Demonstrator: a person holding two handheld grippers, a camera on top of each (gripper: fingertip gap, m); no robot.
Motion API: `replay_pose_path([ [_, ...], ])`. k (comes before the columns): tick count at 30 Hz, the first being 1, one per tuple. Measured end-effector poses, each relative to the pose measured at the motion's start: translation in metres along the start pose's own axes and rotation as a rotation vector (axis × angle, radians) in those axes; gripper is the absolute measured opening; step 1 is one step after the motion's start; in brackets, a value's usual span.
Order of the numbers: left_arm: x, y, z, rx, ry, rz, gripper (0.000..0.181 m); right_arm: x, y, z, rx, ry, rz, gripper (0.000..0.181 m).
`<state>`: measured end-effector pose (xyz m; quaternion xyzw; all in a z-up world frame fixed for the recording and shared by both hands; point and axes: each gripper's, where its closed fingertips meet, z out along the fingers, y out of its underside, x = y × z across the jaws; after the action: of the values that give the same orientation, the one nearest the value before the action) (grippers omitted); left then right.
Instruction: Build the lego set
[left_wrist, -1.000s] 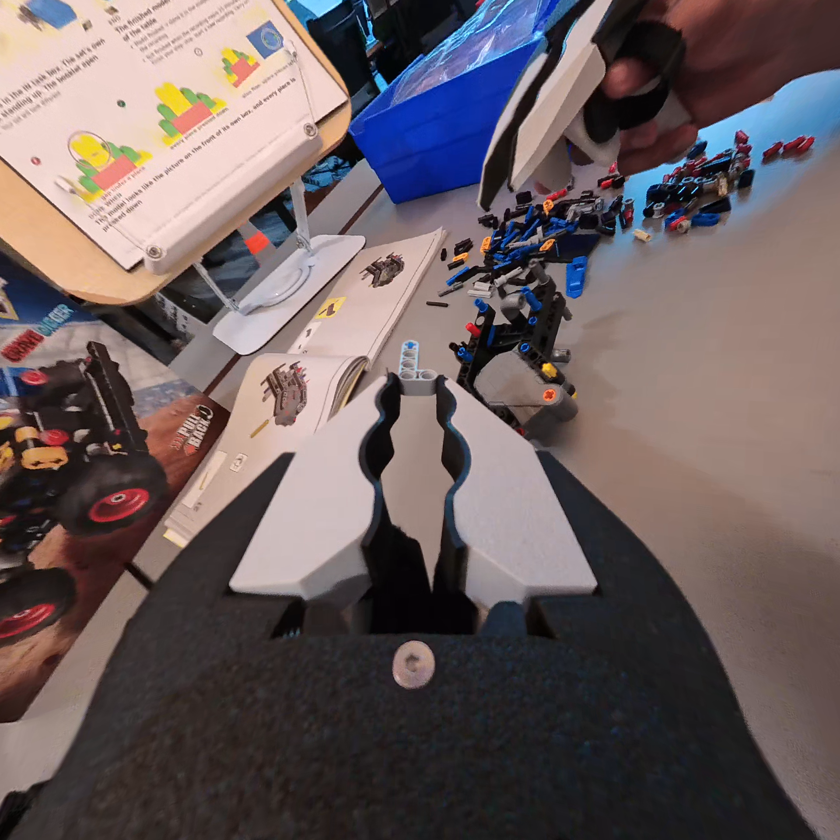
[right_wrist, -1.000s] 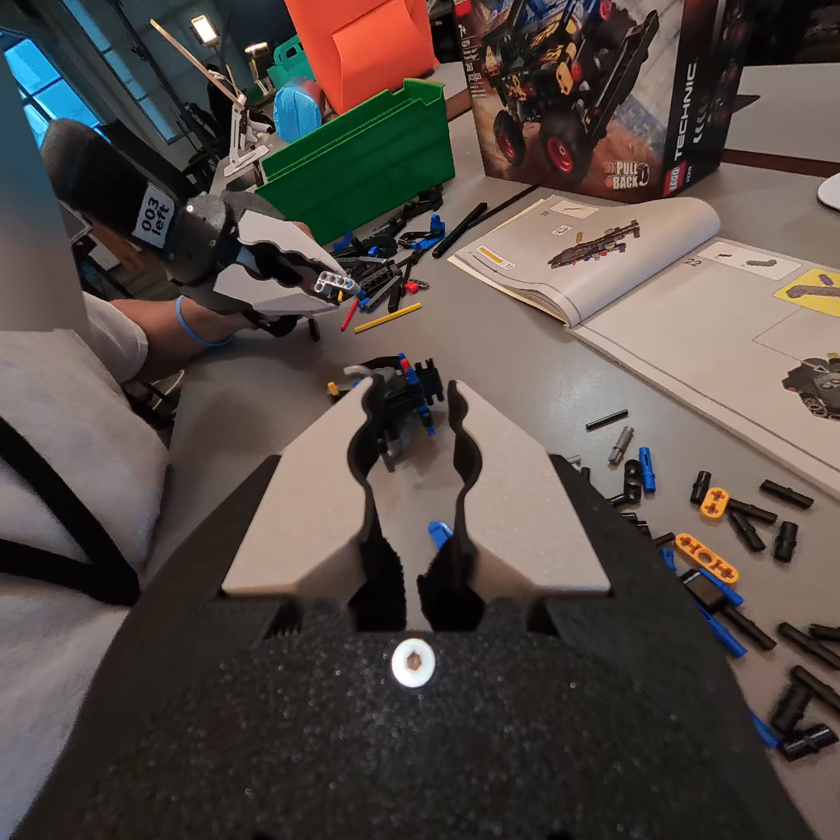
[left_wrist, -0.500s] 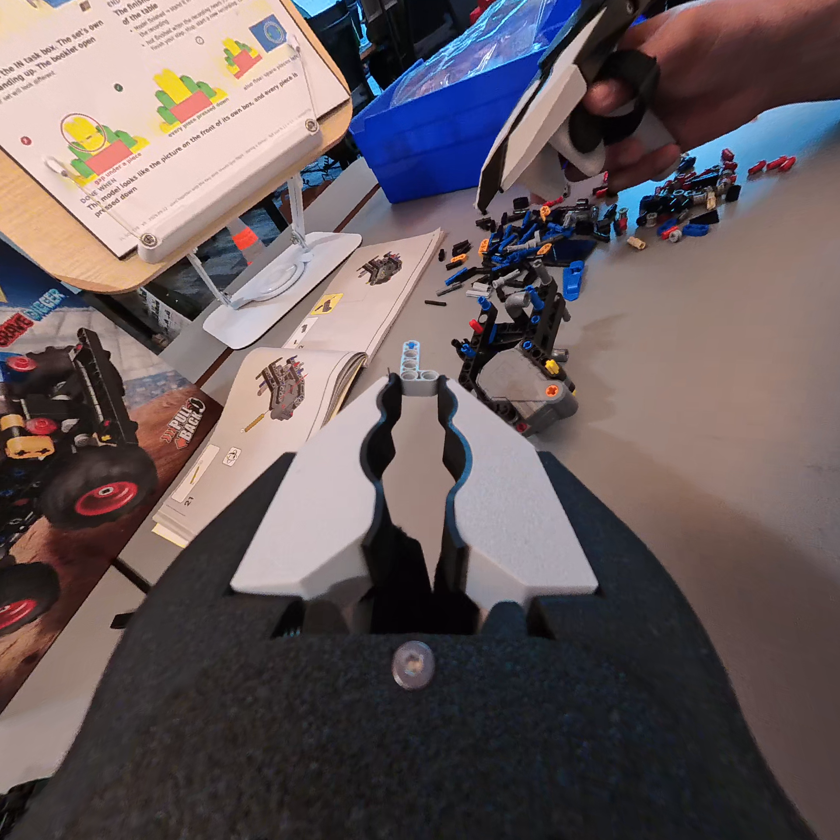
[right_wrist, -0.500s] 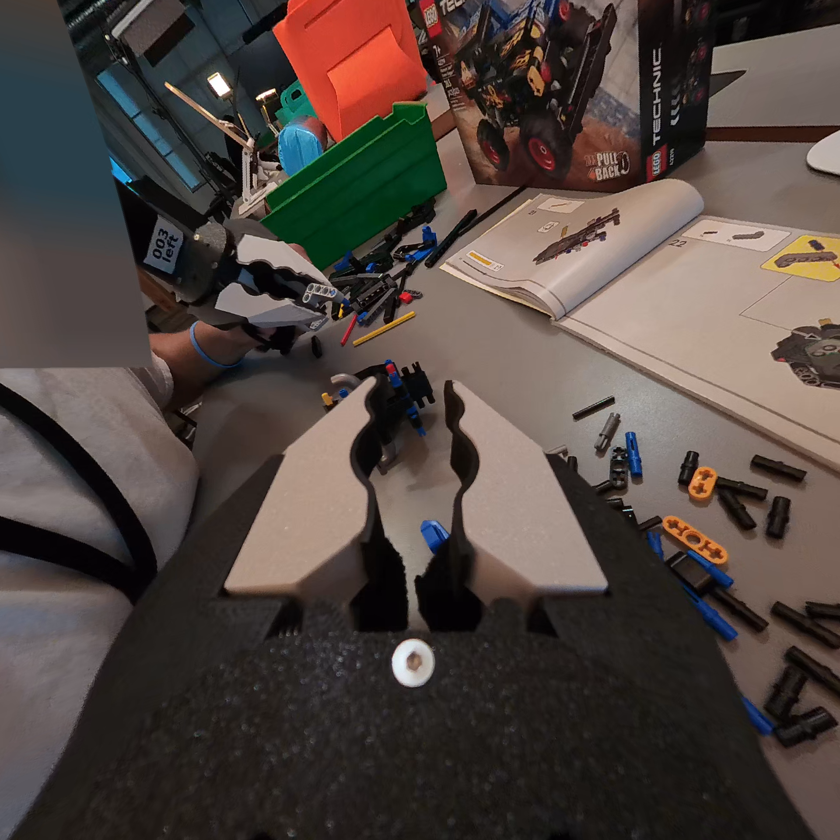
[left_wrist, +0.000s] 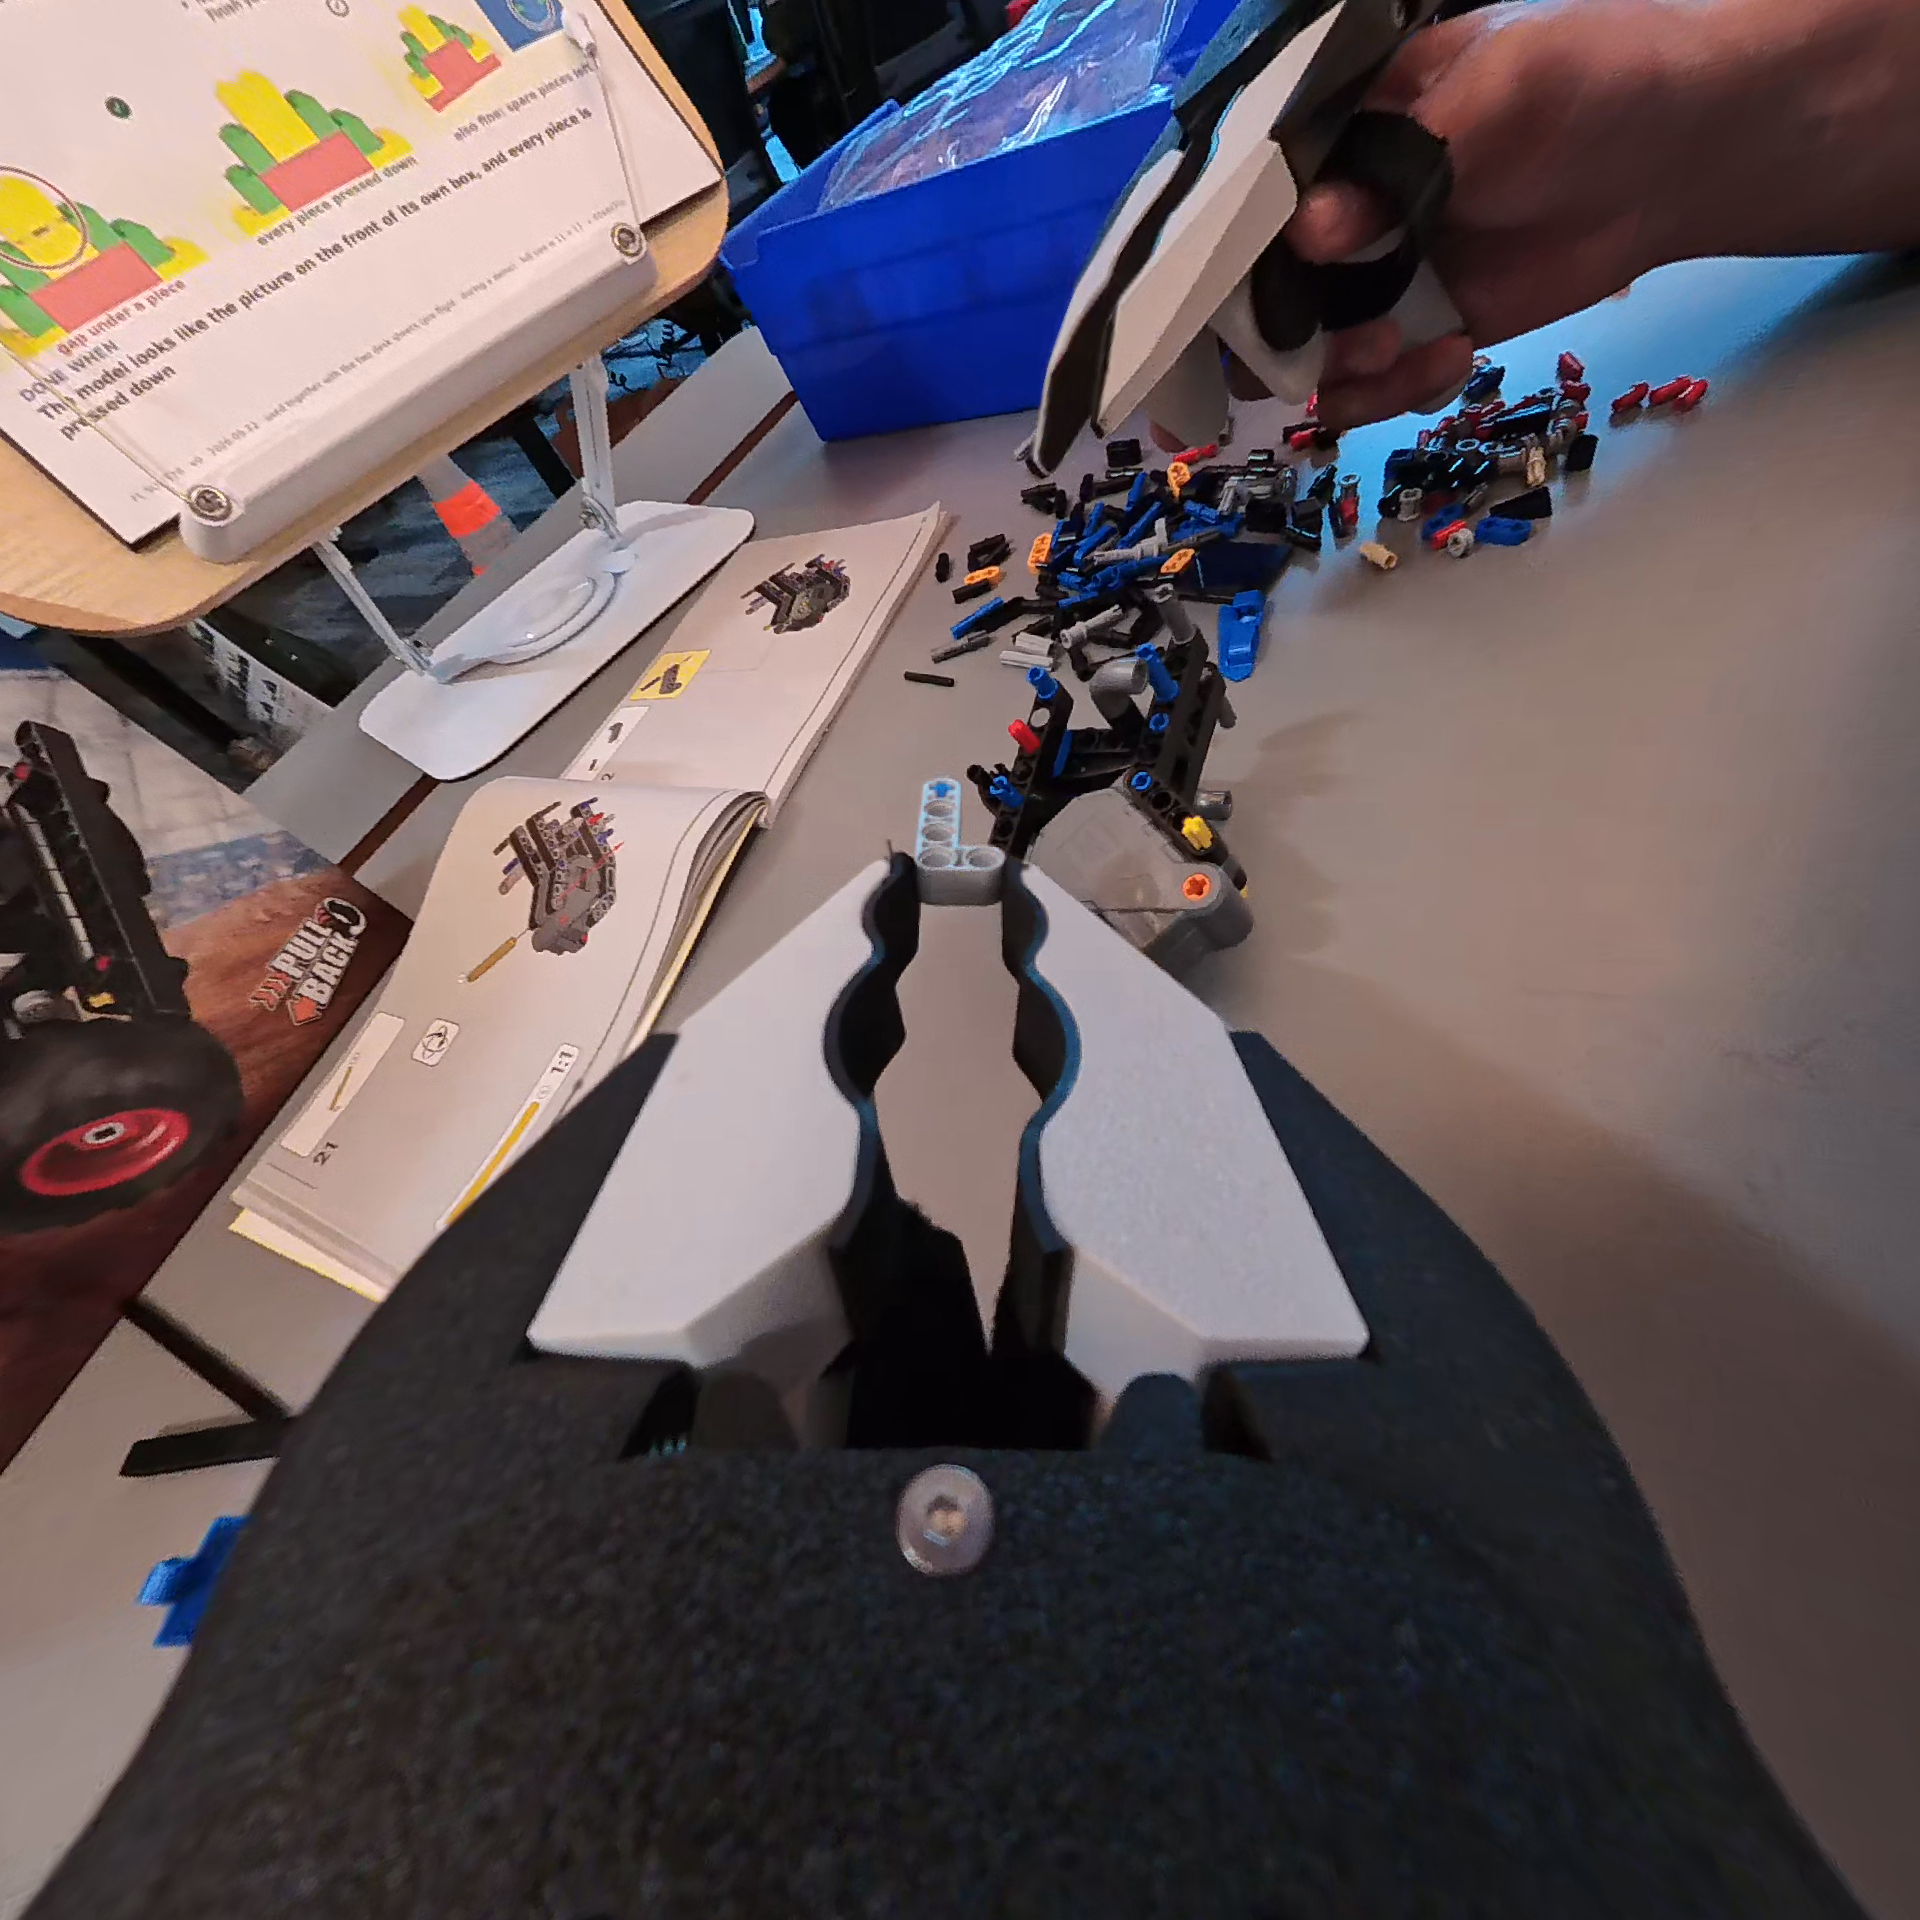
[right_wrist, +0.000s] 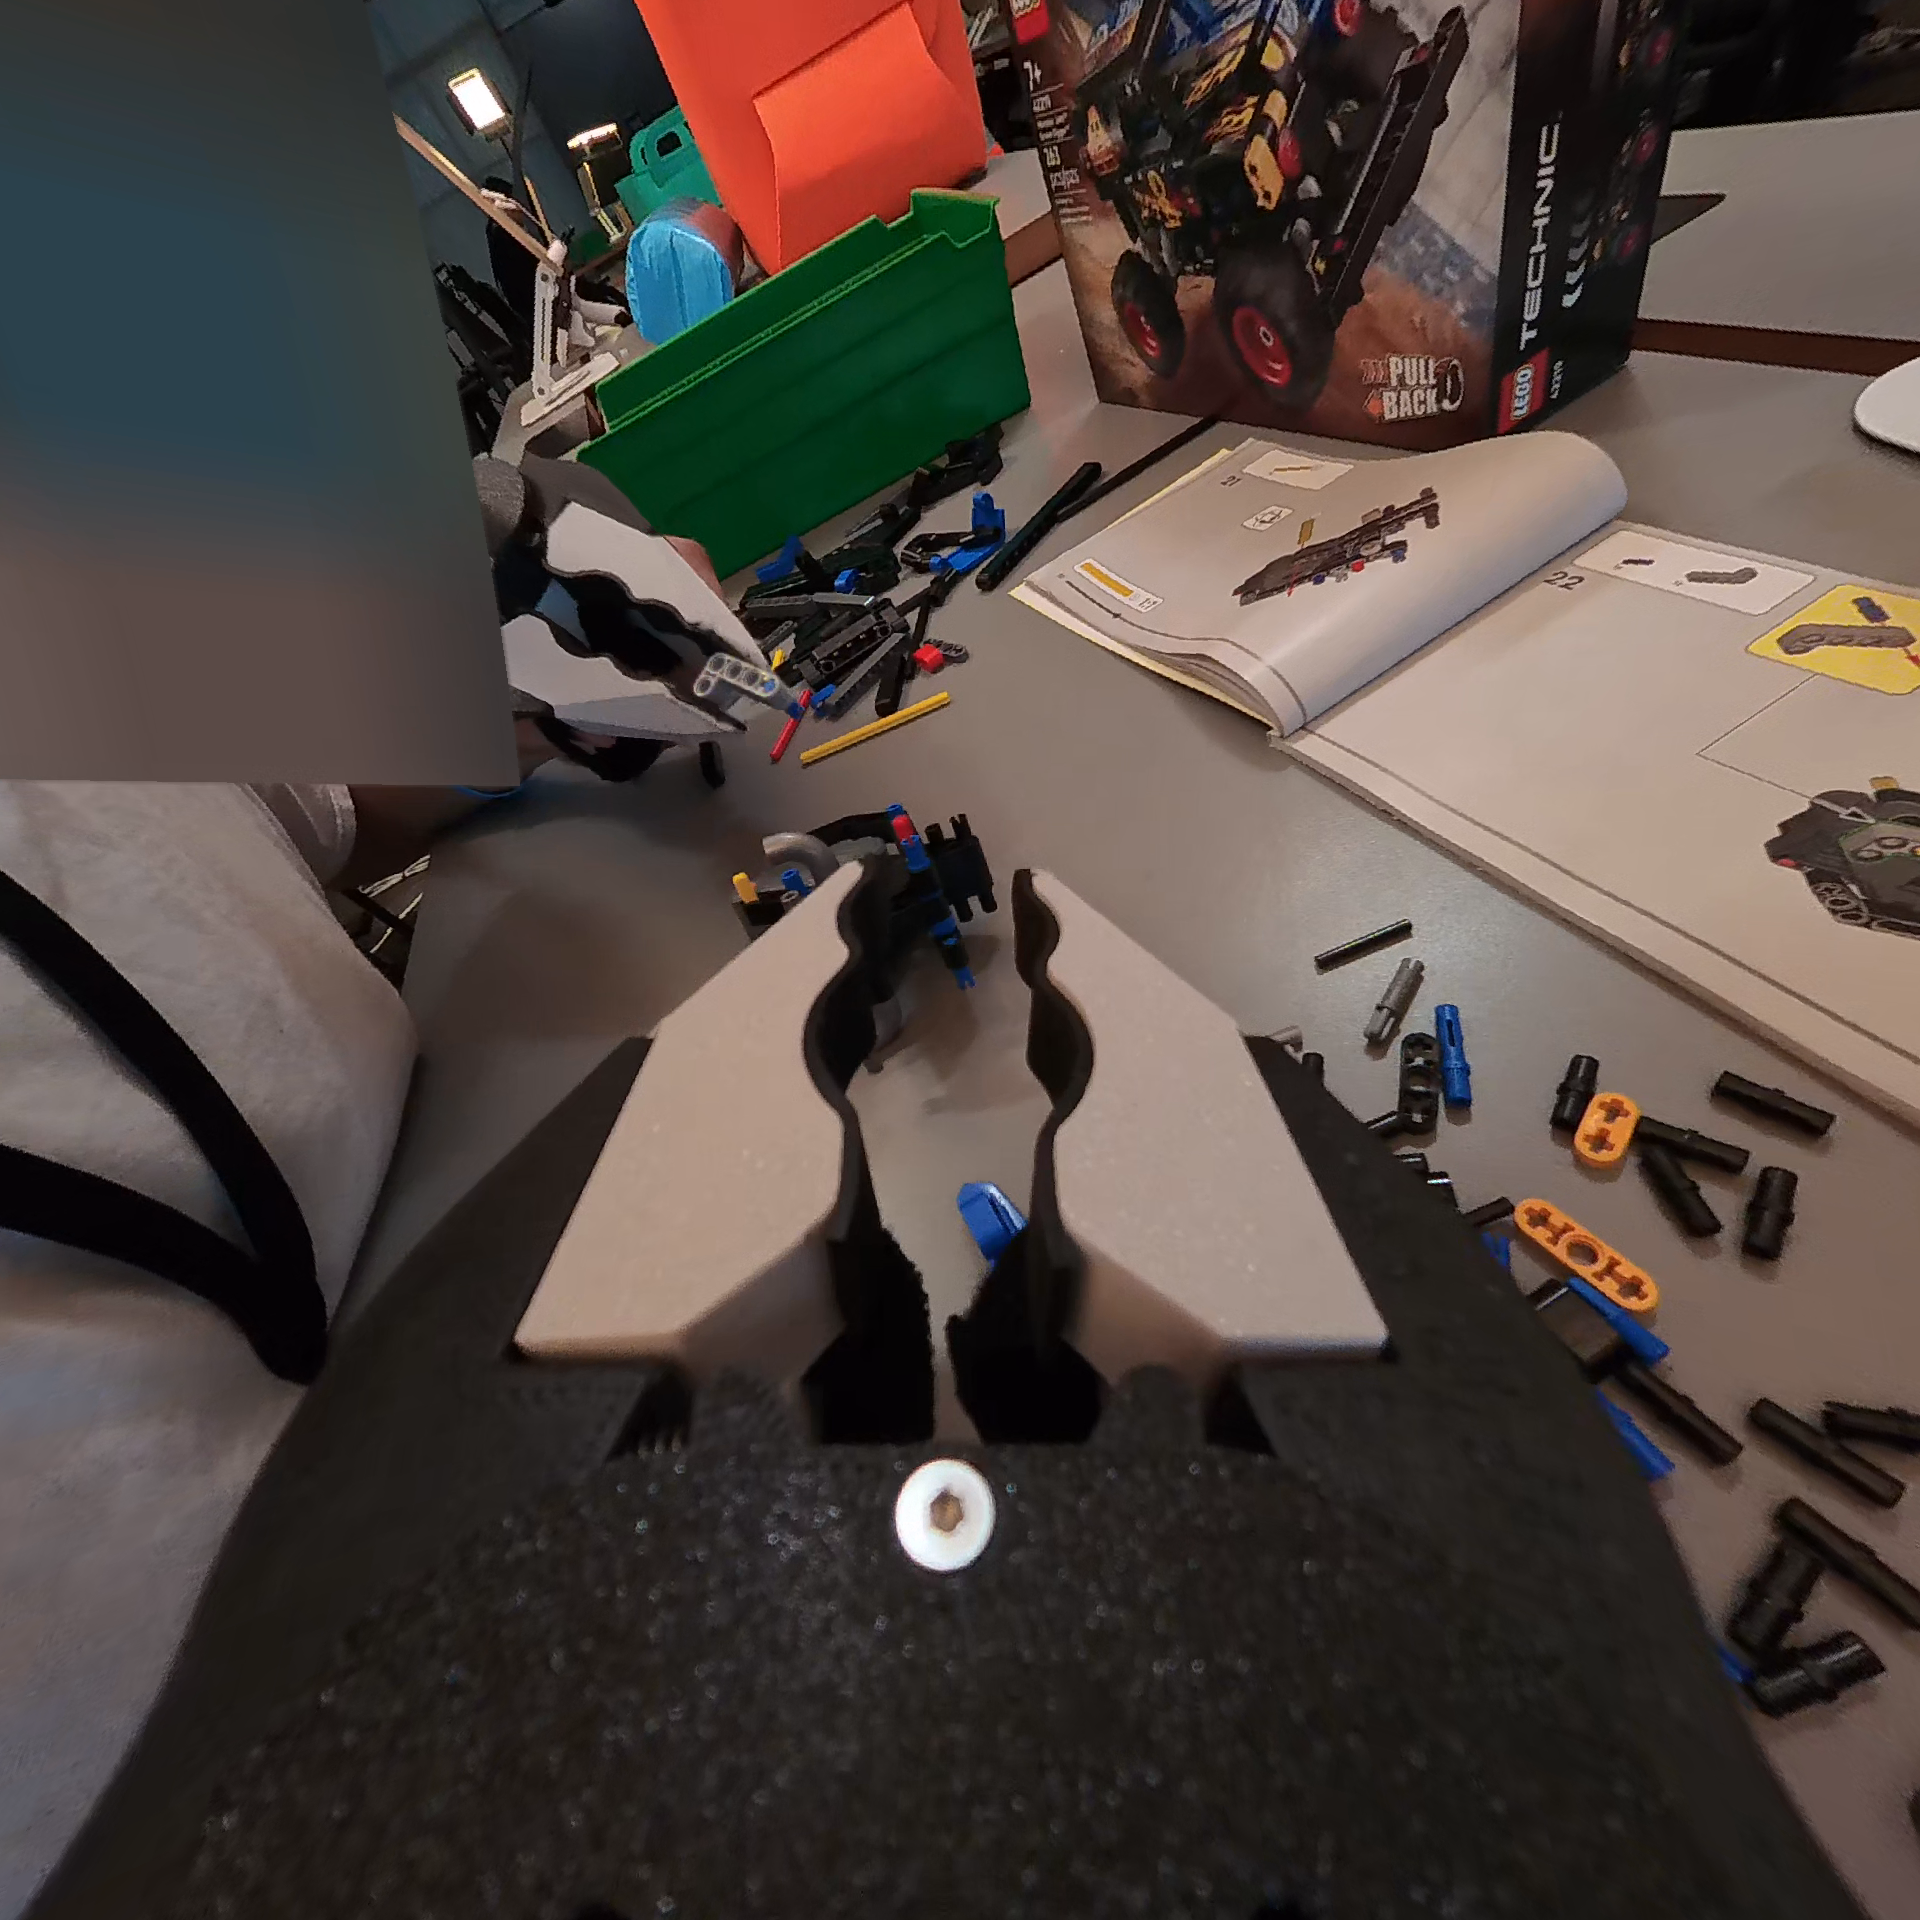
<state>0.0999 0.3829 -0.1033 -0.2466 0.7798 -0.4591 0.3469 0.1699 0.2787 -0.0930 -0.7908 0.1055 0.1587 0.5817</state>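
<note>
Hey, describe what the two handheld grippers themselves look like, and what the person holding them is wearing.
Both the left gripper and the right gripper have two pale grey wedge-shaped fingers with wavy black inner pads, set in a rough black body with one round screw head in its middle. The person wears a white garment crossed by a black strap.
</note>
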Motion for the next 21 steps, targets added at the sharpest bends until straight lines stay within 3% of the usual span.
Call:
replay_pose_path([
  [11, 0.019, -0.005, 0.003, 0.024, 0.152, -0.17, 0.014, -0.004, 0.005, 0.004, -0.029, -0.005, -0.033, 0.023],
  [17, 0.022, -0.013, 0.004, 0.013, 0.169, -0.341, 0.014, -0.033, 0.021, 0.021, -0.121, -0.08, -0.223, 0.023],
  [21, 0.023, -0.015, 0.001, -0.021, 0.115, -0.447, 0.013, -0.035, 0.035, 0.034, -0.205, 0.005, -0.371, 0.02],
])
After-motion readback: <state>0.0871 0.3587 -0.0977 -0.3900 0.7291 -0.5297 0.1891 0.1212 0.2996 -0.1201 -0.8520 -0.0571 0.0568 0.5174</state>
